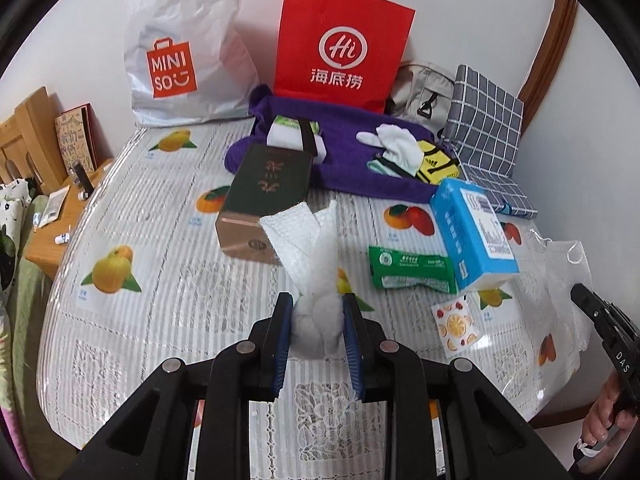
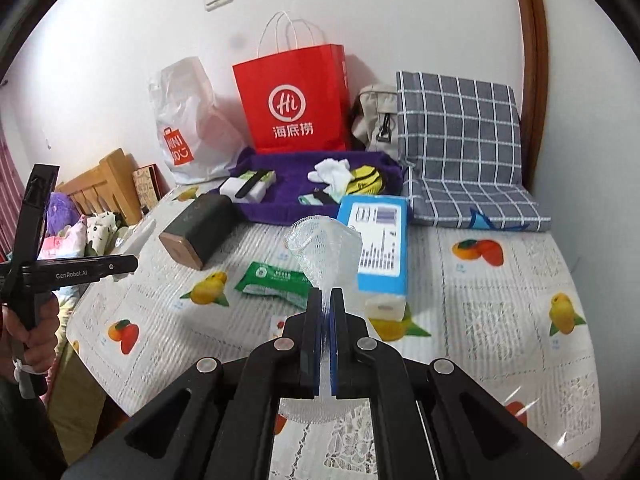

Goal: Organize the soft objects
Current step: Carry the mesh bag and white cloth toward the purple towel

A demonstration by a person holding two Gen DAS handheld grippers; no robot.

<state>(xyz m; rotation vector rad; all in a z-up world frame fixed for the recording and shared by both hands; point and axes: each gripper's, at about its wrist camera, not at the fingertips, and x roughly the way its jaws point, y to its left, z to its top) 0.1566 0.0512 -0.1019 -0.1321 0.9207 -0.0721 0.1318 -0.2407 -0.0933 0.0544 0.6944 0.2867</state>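
My left gripper (image 1: 318, 312) is shut on a white foam net sleeve (image 1: 308, 236) that sticks up and forward above the table. My right gripper (image 2: 327, 300) is shut on a clear plastic bag (image 2: 324, 250) whose bunched top fans out above the fingertips. The same bag shows in the left wrist view (image 1: 560, 280) at the right edge. A purple cloth tray (image 1: 344, 152) at the back holds white gloves (image 1: 396, 144), a yellow-black sock (image 1: 436, 164) and a white folded item with a black band (image 1: 292, 136).
On the fruit-print tablecloth (image 1: 160, 280) lie a dark green box (image 1: 268, 196), a blue tissue pack (image 1: 472, 232), a green wipes pack (image 1: 412, 268) and a small fruit sachet (image 1: 456, 324). A red paper bag (image 1: 344, 44), a Miniso bag (image 1: 180, 52) and a checked cushion (image 2: 460, 140) stand behind.
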